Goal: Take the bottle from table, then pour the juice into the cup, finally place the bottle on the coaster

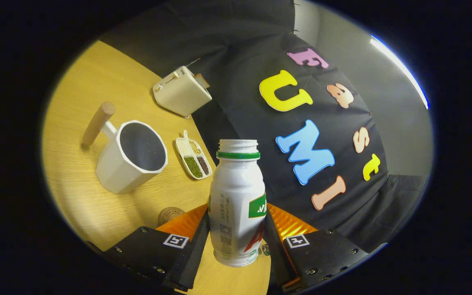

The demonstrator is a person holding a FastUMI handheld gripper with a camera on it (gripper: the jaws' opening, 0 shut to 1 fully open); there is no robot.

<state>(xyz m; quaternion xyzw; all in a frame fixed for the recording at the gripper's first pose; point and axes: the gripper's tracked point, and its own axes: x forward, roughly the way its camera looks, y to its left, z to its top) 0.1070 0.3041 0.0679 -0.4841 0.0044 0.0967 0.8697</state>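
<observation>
White bottle (pixel 237 205) clamped between both fingers (pixel 197 241), long axis along them, open neck pointing ahead.

Jaws clamp bottle (pixel 238 205), apparently lifted.

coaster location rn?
Gripper view: the round brown coaster lies on the wooden table, partly hidden behind one orange finger, near the white cup.

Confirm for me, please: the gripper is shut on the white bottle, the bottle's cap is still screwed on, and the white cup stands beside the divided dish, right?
Not quite: the cap is off. The gripper view shows the white bottle, held between both fingers of the gripper, with its threaded neck open. The white cup does stand beside the divided dish.
</observation>
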